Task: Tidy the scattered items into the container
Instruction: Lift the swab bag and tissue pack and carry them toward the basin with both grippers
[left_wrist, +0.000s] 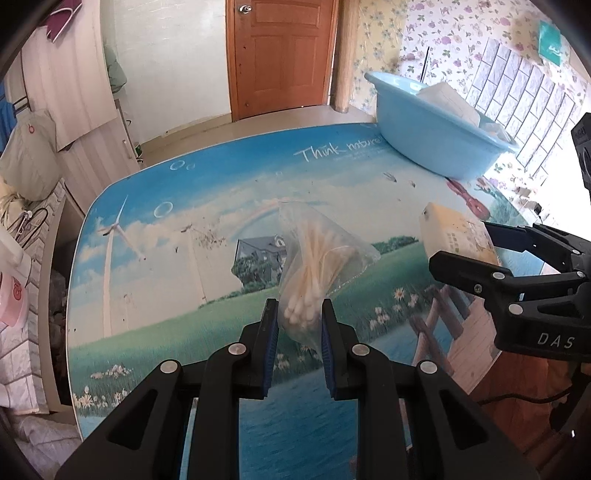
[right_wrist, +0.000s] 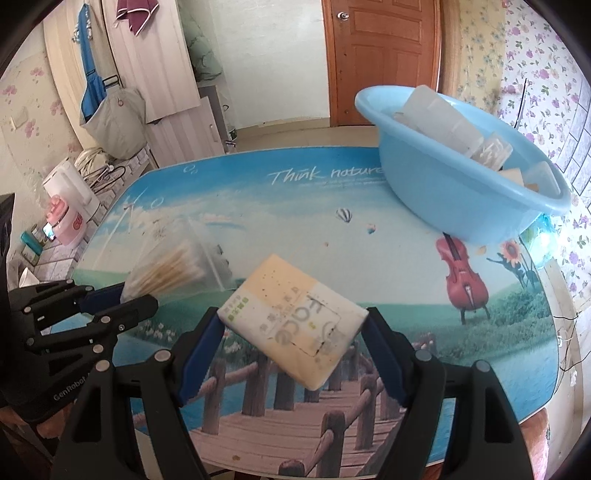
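A clear bag of cotton swabs (left_wrist: 317, 266) stands up between the blue pads of my left gripper (left_wrist: 299, 314), which is shut on its lower end. In the right wrist view the same bag (right_wrist: 173, 266) sticks out of the left gripper (right_wrist: 138, 295) above the table's left side. My right gripper (right_wrist: 293, 321) is shut on a yellow-and-white tissue pack (right_wrist: 291, 321), held tilted by two opposite corners. The left wrist view shows that pack (left_wrist: 448, 230) in the right gripper (left_wrist: 461, 242). A light blue basin (right_wrist: 461, 184) (left_wrist: 436, 147) sits at the table's far right.
The picture-printed table (right_wrist: 295, 206) (left_wrist: 184, 258) bears only the basin, which holds clear plastic boxes (right_wrist: 450, 122) and other small items. A low counter with a pink appliance (right_wrist: 68, 218) stands left of the table. A wooden door (right_wrist: 380, 59) is behind. Floral wall on the right.
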